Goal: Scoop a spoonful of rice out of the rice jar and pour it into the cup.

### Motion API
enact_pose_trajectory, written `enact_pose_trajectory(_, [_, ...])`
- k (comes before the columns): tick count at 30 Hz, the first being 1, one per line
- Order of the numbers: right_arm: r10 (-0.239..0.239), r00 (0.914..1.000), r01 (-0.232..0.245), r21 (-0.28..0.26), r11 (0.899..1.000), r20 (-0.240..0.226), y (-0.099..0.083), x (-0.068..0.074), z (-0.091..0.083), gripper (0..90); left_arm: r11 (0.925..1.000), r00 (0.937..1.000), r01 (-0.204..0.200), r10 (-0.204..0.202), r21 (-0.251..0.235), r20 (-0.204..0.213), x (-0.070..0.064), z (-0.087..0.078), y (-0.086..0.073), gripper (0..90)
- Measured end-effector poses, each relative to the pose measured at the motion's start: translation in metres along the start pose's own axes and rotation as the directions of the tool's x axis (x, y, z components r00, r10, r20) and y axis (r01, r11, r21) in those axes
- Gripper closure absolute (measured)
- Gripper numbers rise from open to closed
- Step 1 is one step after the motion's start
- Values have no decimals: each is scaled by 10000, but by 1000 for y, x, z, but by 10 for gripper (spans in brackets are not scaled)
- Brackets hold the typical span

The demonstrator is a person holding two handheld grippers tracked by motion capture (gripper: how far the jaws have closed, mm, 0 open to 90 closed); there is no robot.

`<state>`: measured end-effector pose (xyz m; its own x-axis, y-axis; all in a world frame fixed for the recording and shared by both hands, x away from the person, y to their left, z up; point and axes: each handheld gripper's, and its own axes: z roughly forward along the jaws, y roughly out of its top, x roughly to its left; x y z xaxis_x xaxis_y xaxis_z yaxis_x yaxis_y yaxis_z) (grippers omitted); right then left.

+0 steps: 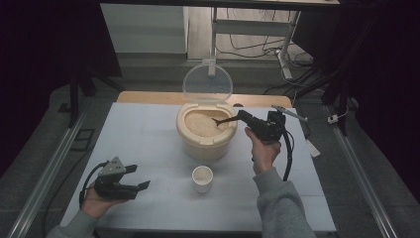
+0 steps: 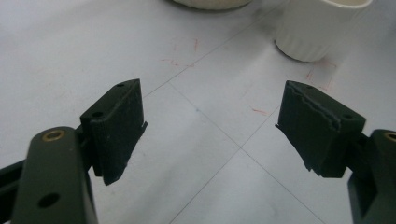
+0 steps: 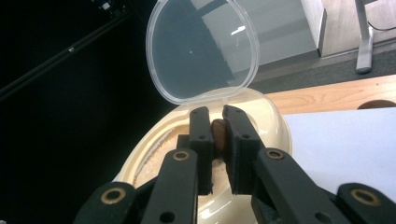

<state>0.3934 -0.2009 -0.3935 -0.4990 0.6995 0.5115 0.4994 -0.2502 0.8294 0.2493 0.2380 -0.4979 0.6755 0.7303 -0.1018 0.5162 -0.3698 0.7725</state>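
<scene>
A cream bucket [image 1: 205, 141] of pale grain stands mid-table with its clear lid [image 1: 207, 82] hinged up behind it. My right gripper [image 1: 243, 117] is shut on the handle of a brown spoon [image 1: 223, 120] whose bowl dips into the grain. In the right gripper view the jaws pinch the brown spoon handle [image 3: 218, 133] above the bucket rim [image 3: 275, 126], under the clear lid [image 3: 201, 51]. A small white cup [image 1: 202, 178] stands in front of the bucket. My left gripper [image 1: 139, 177] rests open at the front left, and the white cup [image 2: 320, 28] lies beyond its fingertips.
The white table top [image 1: 143, 134] has bare room left of the bucket and around the cup. A wooden edge [image 1: 148, 97] runs along the table's far side. Cables and a desk frame [image 1: 287, 47] sit on the floor behind. Faint red marks [image 2: 187, 53] dot the table surface.
</scene>
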Motion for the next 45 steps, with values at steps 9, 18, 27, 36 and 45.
enact_pose_trajectory(9, [1358, 9905, -1364, -284, 9902, -221, 0, -10, -4, 826, 10000, 10000, 0, 0, -22, -26, 1, -1, 0, 226])
enact_pose_trajectory(18, [1800, 9824, -1821, -402, 9825, -498, 0, -14, -9, 826, 10000, 10000, -17, 17, 4, -35, 0, -1, -1, 226])
enact_pose_trajectory(27, [2697, 9595, -2732, -355, 9613, -816, -3, -23, -12, 827, 10000, 10000, -50, 50, 41, -49, 1, -1, -1, 227])
enact_pose_trajectory(36, [2876, 9536, -2930, -548, 9545, -888, 0, -26, -18, 827, 9999, 9999, -79, 80, 66, -78, 0, 0, -1, 227])
enact_pose_trajectory(45, [3083, 9451, -3149, -499, 9478, -1079, 3, -28, -22, 827, 9999, 9999, -122, 123, 92, -109, 0, 0, -1, 227])
